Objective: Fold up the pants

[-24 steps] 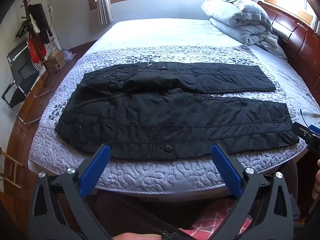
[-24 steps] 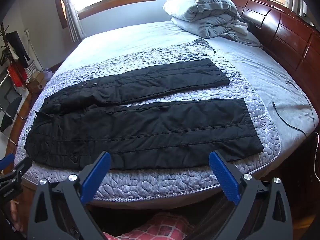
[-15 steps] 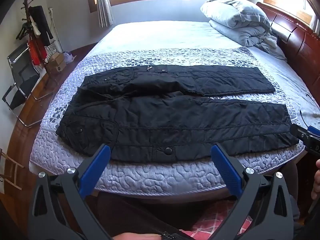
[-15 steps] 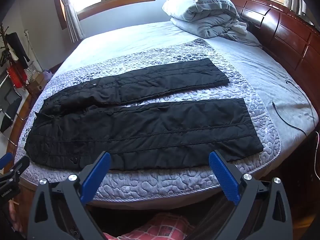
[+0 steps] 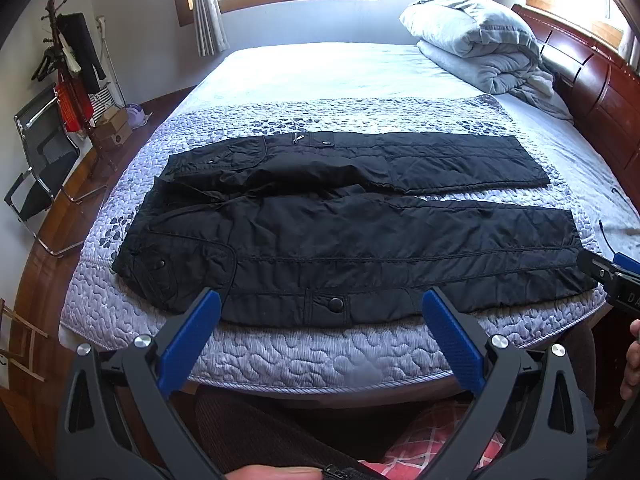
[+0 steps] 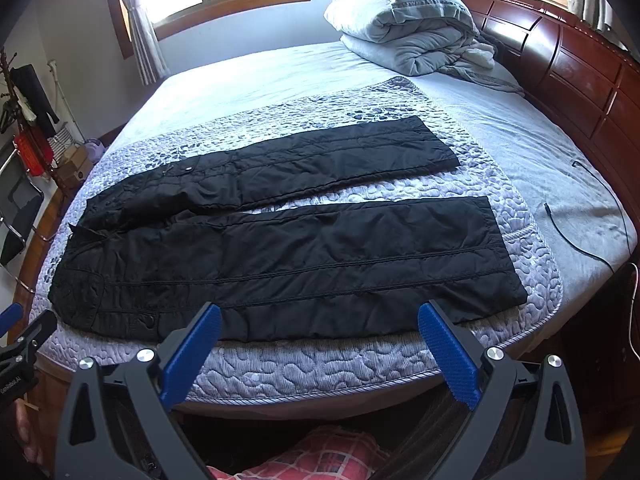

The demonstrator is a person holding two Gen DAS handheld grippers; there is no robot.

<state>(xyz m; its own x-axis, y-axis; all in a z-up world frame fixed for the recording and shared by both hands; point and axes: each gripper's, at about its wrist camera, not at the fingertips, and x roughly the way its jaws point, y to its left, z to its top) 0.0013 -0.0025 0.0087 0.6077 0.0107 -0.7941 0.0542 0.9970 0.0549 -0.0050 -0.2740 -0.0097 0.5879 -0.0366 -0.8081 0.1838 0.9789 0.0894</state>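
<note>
Black quilted pants [image 5: 340, 224] lie flat on the bed, waist to the left, both legs spread apart to the right. They also show in the right wrist view [image 6: 280, 240]. My left gripper [image 5: 320, 312] is open and empty, just short of the near edge of the pants by the waist pocket. My right gripper [image 6: 320, 324] is open and empty, in front of the near leg's lower edge. Each gripper shows at the other view's edge: the right one [image 5: 612, 280], the left one [image 6: 20, 340].
The pants rest on a purple patterned quilt [image 5: 320, 360] over a pale blue sheet [image 6: 540, 152]. A folded grey duvet [image 6: 408, 28] sits at the wooden headboard [image 6: 580, 72]. A black cable [image 6: 576, 240] lies on the right. A chair [image 5: 36, 176] and coat rack [image 5: 68, 60] stand left of the bed.
The left gripper has shifted slightly, so the pants sit a little lower in its view. The right gripper has barely moved. Both stay open.
</note>
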